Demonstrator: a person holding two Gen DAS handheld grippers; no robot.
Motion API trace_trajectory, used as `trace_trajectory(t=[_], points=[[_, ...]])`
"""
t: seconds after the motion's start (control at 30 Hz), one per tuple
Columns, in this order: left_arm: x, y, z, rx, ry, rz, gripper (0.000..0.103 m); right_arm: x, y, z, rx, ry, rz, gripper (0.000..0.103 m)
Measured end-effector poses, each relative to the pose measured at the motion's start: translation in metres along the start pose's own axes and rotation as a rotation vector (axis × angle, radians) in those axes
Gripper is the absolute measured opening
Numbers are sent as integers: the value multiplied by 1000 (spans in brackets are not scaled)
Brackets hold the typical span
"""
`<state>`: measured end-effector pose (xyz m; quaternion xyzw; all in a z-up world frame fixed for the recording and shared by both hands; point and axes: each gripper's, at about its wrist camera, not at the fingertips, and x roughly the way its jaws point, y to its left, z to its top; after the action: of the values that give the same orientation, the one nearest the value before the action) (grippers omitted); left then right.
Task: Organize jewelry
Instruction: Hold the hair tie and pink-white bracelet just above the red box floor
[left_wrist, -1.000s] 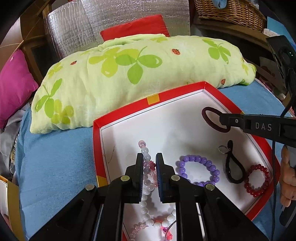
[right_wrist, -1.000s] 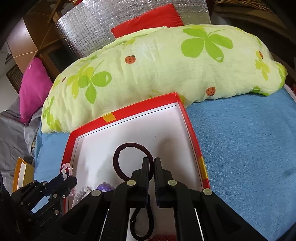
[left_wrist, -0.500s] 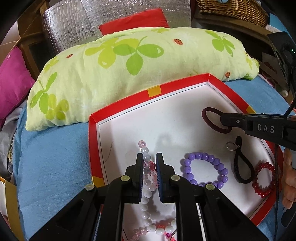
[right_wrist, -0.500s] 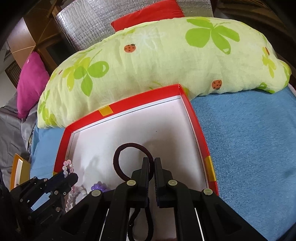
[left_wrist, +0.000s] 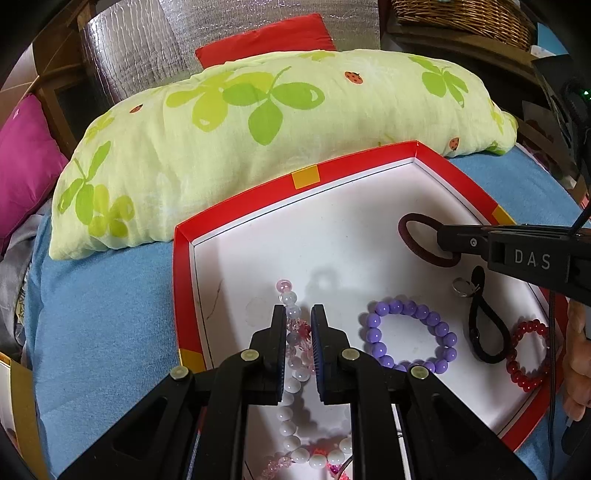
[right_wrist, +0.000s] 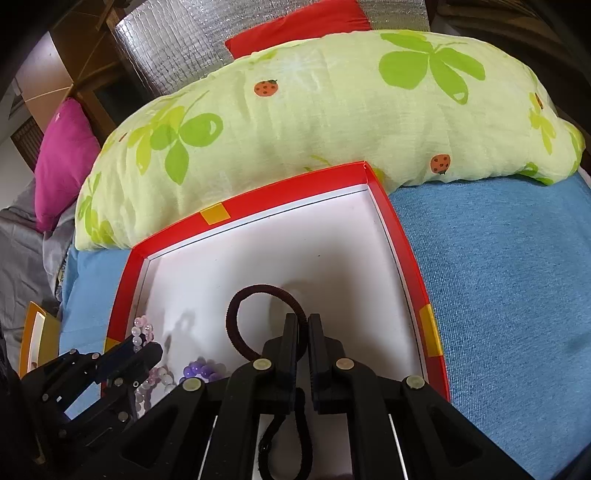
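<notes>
Maroon elastic, a round fabric hair tie (right_wrist: 258, 317), is pinched at its near-right rim by the right gripper (right_wrist: 303, 325), whose 2 jaws are together on the band; the rest of the loop appears to rest on the white floor of the red-rimmed cardboard box (right_wrist: 391, 229), though whether it hangs slightly clear is hard to tell. To place it well, carry it only to a bare patch of the box floor, keep the loop round, and part the jaws once it lies flat, clear of the black cord loop with a metal ring (left_wrist: 484, 325) just below.

The left gripper (left_wrist: 299, 325) is clamped on the pale pink-and-white bead strand (left_wrist: 291, 373), which runs up between its jaws, its tip bead poking out beyond them. Move that strand slowly so it does not drag onto the purple bead bracelet (left_wrist: 410, 336) just to its right.
</notes>
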<state>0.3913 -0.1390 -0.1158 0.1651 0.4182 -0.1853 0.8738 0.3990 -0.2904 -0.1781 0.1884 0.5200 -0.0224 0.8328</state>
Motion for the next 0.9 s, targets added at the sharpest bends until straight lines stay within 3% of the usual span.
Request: trace_trajectory(t=[0.9], points=[[7, 2, -1, -2, 10, 2, 15, 1, 2, 0, -7, 2, 5, 7]])
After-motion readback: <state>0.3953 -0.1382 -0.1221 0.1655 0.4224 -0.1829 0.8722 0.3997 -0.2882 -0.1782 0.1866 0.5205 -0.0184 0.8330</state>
